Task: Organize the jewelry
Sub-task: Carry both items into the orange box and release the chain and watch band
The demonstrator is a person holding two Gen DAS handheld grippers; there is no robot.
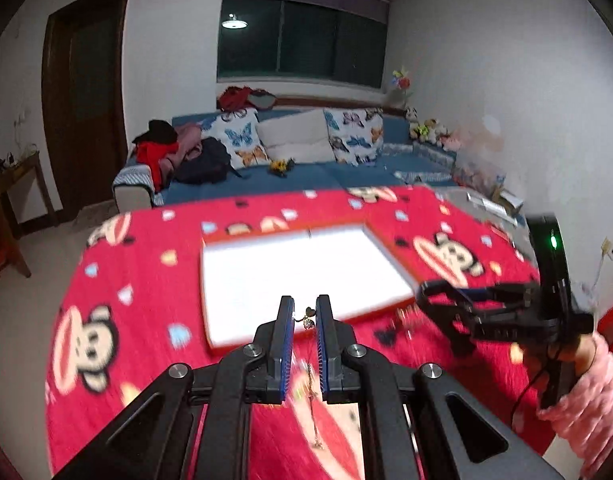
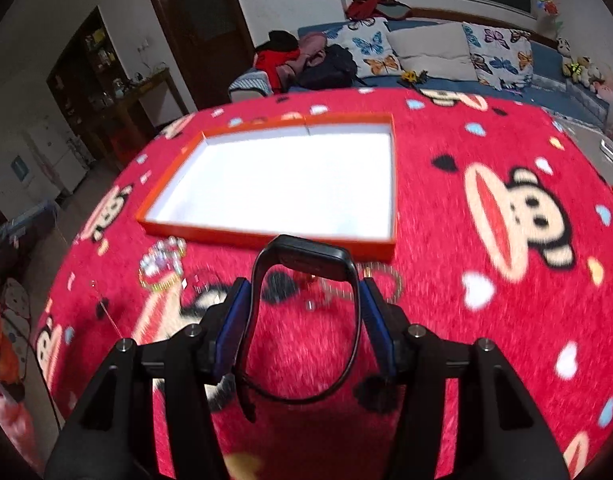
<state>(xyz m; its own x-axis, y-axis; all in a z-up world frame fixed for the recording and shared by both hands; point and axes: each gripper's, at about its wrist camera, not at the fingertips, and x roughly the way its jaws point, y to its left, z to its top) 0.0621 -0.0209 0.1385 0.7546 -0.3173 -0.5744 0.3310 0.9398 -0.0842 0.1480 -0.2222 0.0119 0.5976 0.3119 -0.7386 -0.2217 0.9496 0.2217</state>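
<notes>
1. My left gripper [image 1: 305, 316] is nearly closed on a thin necklace [image 1: 307, 320]; its pendant sits between the tips and the chain dangles below. It is light, limp and slippery, so I pinch near the pendant.
2. The orange tray [image 1: 306, 304] lies just ahead of both grippers.
3. My right gripper [image 2: 304, 296] stands moderately open around a black wristband [image 2: 306, 264], pads pressing its sides. It looks light and springy; gripping mid-strap seems safest.
4. A beaded bracelet [image 2: 162, 266] lies ahead-left.

Left tool [image 1: 305, 316] narrowly parted, right tool [image 2: 304, 304] clamped
</notes>
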